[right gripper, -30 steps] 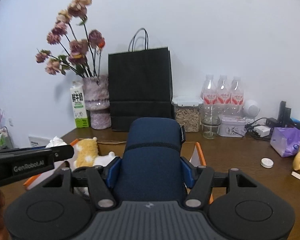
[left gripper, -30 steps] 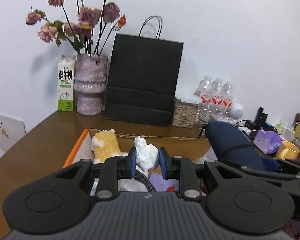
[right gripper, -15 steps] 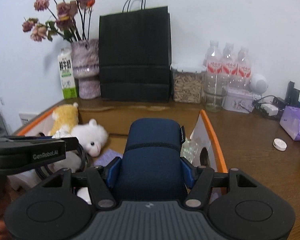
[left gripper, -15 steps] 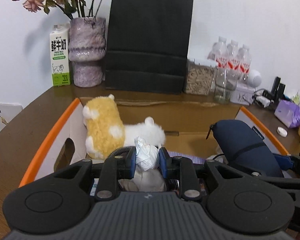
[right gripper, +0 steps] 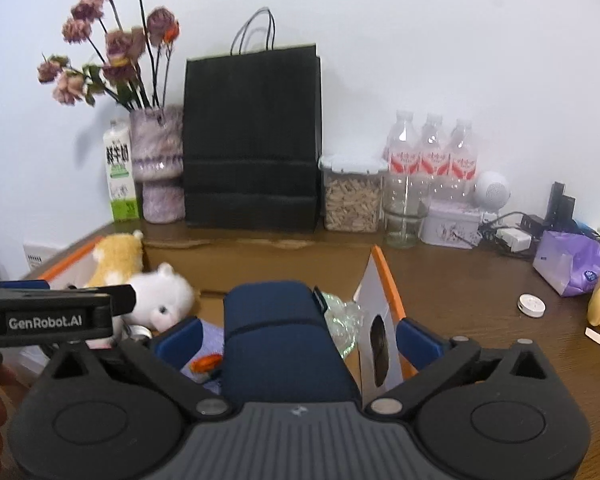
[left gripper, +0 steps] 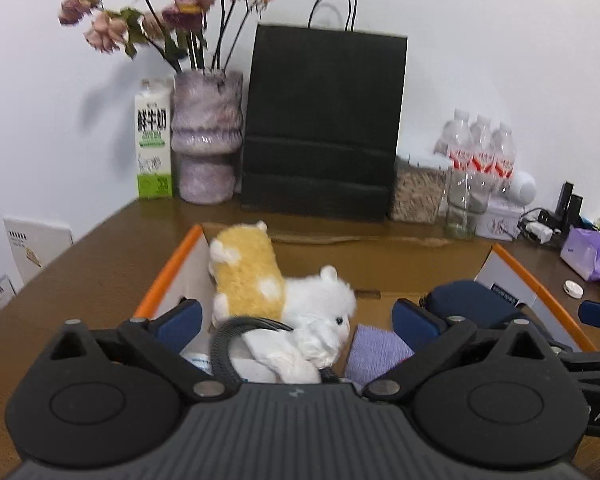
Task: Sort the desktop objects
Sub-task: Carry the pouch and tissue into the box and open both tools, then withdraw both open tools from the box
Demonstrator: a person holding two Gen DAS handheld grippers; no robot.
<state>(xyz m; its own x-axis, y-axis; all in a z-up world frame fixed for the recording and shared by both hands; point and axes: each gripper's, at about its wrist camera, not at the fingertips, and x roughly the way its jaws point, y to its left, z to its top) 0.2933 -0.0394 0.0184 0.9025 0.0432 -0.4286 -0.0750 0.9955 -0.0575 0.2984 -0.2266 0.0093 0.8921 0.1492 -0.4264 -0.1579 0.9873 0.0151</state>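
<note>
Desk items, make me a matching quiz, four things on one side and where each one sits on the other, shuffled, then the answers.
1 navy pouch
2 milk carton
3 white cap
4 plush toys

A left of the vase
B between the right gripper's opening jaws
C bare desktop, right of the box
D box's far left corner

Pairs: 1B, 2A, 3C, 4D

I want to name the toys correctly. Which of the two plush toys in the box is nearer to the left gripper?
The white plush toy; it lies just beyond the left gripper, while the yellow plush toy stands behind it.
</note>
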